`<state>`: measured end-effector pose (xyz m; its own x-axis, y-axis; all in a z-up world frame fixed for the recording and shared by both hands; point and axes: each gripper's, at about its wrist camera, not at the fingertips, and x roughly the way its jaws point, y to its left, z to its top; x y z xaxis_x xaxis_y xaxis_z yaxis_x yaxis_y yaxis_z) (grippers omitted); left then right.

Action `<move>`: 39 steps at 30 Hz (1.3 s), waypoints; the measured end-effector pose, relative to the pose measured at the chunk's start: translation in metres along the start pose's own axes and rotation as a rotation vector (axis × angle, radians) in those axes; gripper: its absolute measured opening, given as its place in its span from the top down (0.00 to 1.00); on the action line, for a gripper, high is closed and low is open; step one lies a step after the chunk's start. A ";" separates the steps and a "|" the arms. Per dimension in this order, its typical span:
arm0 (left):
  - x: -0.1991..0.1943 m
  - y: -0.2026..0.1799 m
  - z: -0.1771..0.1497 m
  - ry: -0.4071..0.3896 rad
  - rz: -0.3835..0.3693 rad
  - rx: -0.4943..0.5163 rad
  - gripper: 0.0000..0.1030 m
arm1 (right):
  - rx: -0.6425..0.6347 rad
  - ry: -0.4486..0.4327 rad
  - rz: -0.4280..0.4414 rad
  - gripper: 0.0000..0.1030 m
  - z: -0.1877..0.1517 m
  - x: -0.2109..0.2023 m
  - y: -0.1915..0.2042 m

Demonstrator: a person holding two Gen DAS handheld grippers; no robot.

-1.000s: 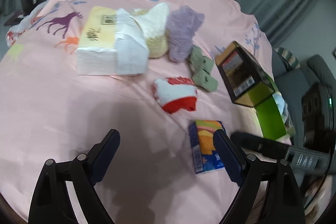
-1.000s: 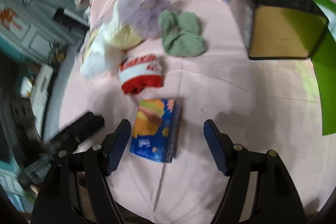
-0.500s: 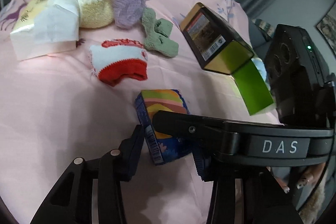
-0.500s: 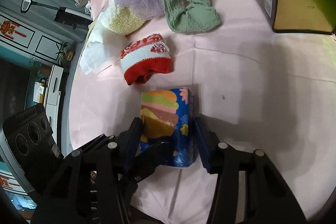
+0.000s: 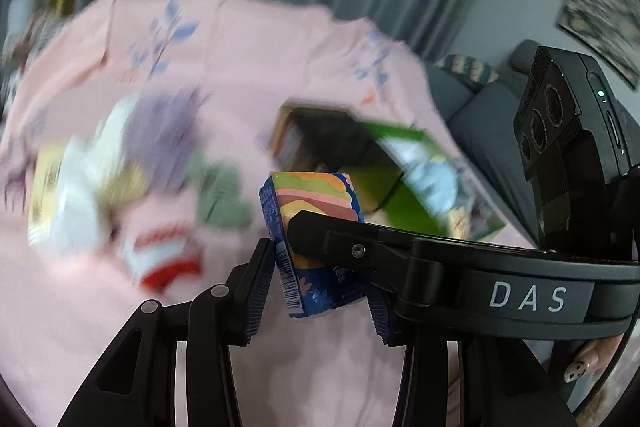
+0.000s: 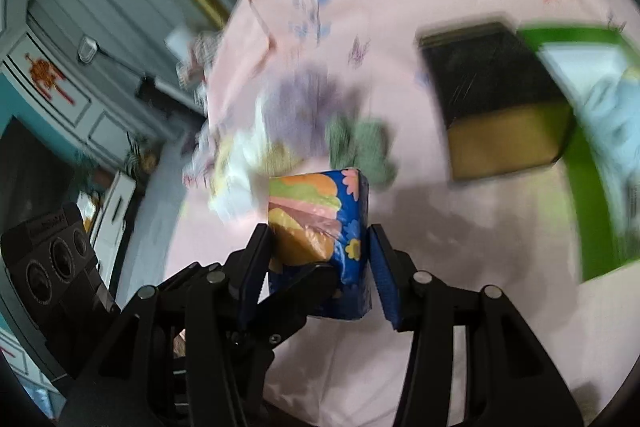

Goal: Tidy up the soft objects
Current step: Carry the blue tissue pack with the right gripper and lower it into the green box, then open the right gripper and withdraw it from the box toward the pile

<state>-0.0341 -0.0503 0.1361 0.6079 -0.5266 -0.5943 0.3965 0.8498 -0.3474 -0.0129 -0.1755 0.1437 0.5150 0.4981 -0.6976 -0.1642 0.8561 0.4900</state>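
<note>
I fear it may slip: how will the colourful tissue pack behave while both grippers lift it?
The tissue pack probably yields softly; its film wrapper creases. It looks light. The glossy film may slide, though ribbed fingers press both sides.

Your tissue pack (image 5: 310, 227) sits between both grippers, above the cloth (image 5: 248, 39). Behind it to the left lie the socks (image 5: 220, 199); behind to the right, the open box (image 5: 336, 143).

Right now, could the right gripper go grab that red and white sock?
Probably not yet. The right gripper and left gripper are both clamped on the blue pack. The sock lies uncovered.
</note>
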 end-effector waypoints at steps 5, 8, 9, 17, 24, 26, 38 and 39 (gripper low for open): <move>0.003 -0.057 0.046 -0.098 -0.066 0.102 0.57 | -0.028 -0.184 -0.057 0.53 0.037 -0.071 -0.017; 0.019 -0.093 0.066 -0.142 -0.105 0.161 0.57 | -0.022 -0.258 -0.094 0.53 0.052 -0.096 -0.036; 0.026 -0.101 0.070 -0.143 -0.118 0.174 0.57 | -0.006 -0.288 -0.113 0.53 0.057 -0.106 -0.048; 0.113 -0.158 0.074 -0.006 -0.195 0.260 0.57 | 0.223 -0.338 -0.145 0.53 0.056 -0.120 -0.149; 0.177 -0.164 0.068 0.136 -0.180 0.239 0.57 | 0.403 -0.261 -0.150 0.57 0.055 -0.084 -0.205; 0.189 -0.164 0.062 0.167 -0.169 0.231 0.57 | 0.426 -0.232 -0.176 0.61 0.054 -0.077 -0.212; 0.192 -0.155 0.043 0.241 -0.186 0.172 0.57 | 0.451 -0.170 -0.251 0.66 0.043 -0.066 -0.218; 0.189 -0.154 0.042 0.237 -0.186 0.170 0.57 | 0.446 -0.168 -0.254 0.66 0.043 -0.065 -0.215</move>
<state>0.0491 -0.2816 0.1075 0.3452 -0.6350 -0.6911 0.6070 0.7127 -0.3517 0.0249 -0.3978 0.1065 0.6254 0.2225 -0.7479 0.3379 0.7867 0.5166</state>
